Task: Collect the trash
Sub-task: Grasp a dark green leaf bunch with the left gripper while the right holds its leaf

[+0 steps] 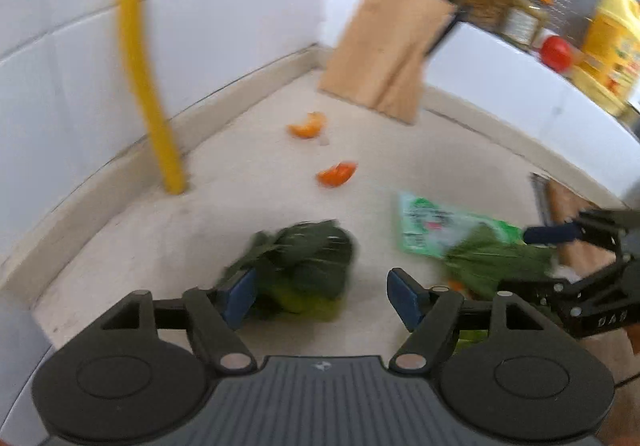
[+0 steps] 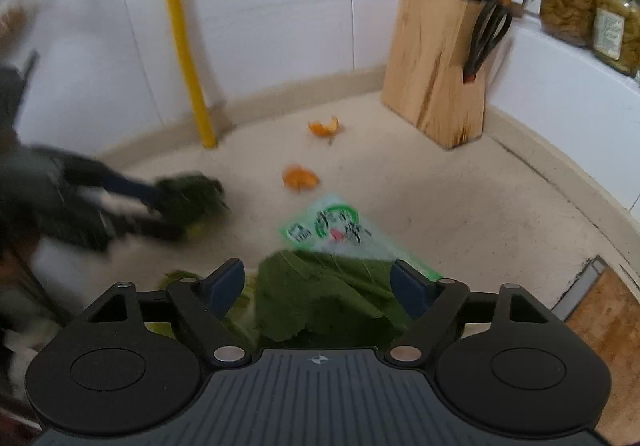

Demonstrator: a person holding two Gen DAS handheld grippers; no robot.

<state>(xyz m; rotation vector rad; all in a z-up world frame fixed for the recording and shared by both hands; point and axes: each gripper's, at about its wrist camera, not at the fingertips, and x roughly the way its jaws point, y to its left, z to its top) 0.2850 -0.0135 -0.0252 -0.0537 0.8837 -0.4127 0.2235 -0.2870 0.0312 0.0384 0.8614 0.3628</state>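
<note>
both claws (image 1: 322,296) (image 2: 318,286) angle down, spread over leaves (image 1: 300,266).

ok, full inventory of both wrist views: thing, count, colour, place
leafy greens: two clumps, dark green, counter front; one between the left gripper's pads, one between the right's
plastic wrapper: one, green and white, mid counter, partly under the right clump
orange peels: two, orange, further back; second
knife block: one, light wood, back corner
pipe: one, yellow, against the wall
jars: two, on the right ledge
left gripper: black, blue pads, open
right gripper: same, open
</note>
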